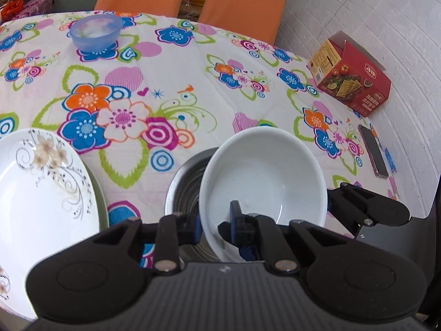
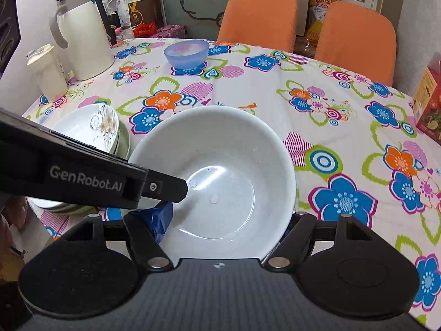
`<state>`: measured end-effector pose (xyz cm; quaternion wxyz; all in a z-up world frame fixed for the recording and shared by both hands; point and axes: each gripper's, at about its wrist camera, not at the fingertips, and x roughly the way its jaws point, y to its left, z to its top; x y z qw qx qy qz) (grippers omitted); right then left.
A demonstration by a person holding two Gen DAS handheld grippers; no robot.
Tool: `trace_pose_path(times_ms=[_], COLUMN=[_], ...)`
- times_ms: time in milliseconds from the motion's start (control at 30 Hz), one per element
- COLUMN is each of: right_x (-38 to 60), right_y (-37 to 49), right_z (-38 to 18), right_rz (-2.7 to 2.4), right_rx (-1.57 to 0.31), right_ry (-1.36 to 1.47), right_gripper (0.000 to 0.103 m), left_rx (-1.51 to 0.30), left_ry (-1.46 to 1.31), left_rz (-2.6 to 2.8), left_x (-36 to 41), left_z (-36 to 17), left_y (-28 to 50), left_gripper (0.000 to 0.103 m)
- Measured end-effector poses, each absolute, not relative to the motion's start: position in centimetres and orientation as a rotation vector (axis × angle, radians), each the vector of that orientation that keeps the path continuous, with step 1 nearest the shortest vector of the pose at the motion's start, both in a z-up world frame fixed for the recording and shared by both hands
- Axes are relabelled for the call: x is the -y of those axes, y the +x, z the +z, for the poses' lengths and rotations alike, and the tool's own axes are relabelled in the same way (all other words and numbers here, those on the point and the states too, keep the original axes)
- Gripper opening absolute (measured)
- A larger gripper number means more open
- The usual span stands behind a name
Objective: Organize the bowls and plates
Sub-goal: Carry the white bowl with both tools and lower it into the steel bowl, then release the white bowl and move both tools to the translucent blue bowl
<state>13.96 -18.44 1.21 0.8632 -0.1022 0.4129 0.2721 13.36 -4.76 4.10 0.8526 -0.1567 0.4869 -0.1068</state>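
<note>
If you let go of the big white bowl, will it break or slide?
The white bowl looks glazed and glossy, so it is probably slippery and could chip if dropped. The left gripper pinches only its rim, so it may tilt. The steel bowl lies just beneath it, so it would likely clatter in there rather than roll away.

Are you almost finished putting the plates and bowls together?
About halfway. Done: the white flower-patterned plate already sits on a green plate in a stack. In hand: the left hand-held gripper pinches the rim of the plain white bowl, tilted over the shiny steel bowl; the right hand-held gripper sits open around it. Left: the translucent blue plastic bowl stands alone at the far side.
</note>
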Motion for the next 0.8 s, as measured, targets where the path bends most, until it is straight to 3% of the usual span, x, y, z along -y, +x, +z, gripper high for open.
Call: trace_pose_path(times_ms=[233,300,367,533,800], right_x=[18.9,19.2,19.5,20.1,22.1], right_y=[13.0,12.9,12.9,12.8,14.0], right_z=[0.2,0.2,0.4,1.4,2.5], right_rz=[0.564,0.563,0.565,0.54,0.469], right_rx=[-0.881,-0.874,-0.87,-0.838,-0.79], right_ry=[-0.24,-0.237,-0.219,-0.205,-0.153], right_gripper=[0.061,0.061,0.061,0.062,0.062], left_rx=[-1.062,-1.056,-1.052,-1.003,-0.938], left_ry=[-0.343,-0.341,-0.358,-0.357,-0.365], left_rz=[-0.219,-0.218,-0.237,-0.261,-0.259], left_x=[4.6,4.3,3.9,3.5,1.7], left_z=[2.5,2.5,2.6,3.9,5.7], left_y=[13.2,13.3,13.3,13.0,13.4], left_gripper=[0.011,0.017,0.038,0.052,0.055])
